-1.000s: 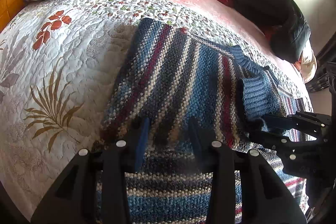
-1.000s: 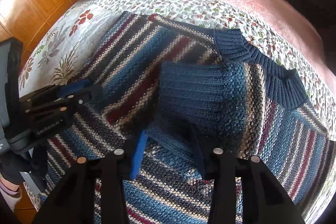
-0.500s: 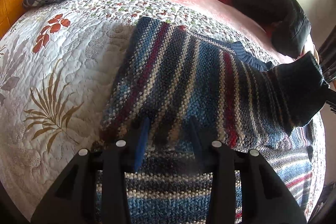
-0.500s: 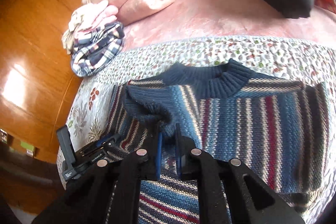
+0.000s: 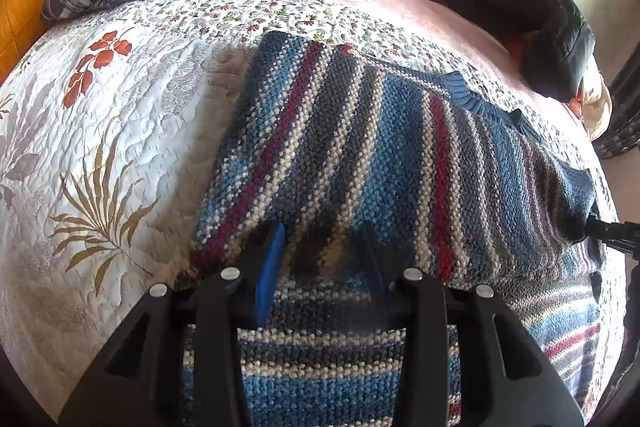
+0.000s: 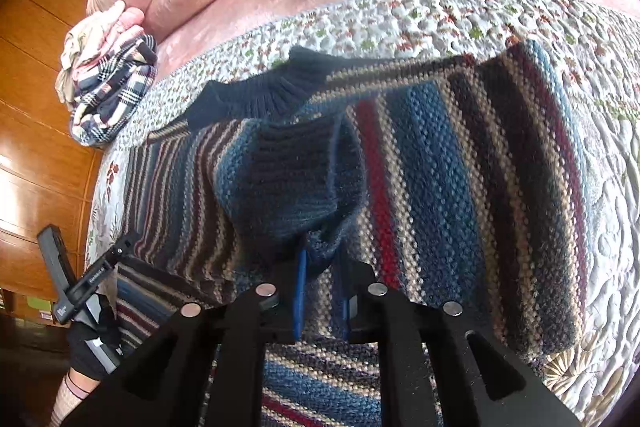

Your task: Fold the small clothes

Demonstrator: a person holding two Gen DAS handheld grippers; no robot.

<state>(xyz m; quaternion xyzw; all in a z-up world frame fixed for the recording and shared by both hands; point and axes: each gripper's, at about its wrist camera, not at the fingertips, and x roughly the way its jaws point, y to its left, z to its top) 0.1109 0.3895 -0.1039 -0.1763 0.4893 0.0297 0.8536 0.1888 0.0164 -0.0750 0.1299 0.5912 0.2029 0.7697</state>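
While right hand-held gripper (image 6: 320, 291) is clamped on sleeve cuff (image 6: 296, 179), sweater (image 5: 360, 155) body stretches ahead of left hand-held gripper (image 5: 320, 267), jaws apart, stripes running away.

The striped sweater (image 5: 360, 155) runs under the left tool (image 5: 320, 259), its hem cut off below.

Striped knit sweater (image 5: 360, 163) in blue, red, cream and dark bands lies on quilt; one sleeve, dark ribbed cuff (image 6: 292, 163) foremost, folded across the body.
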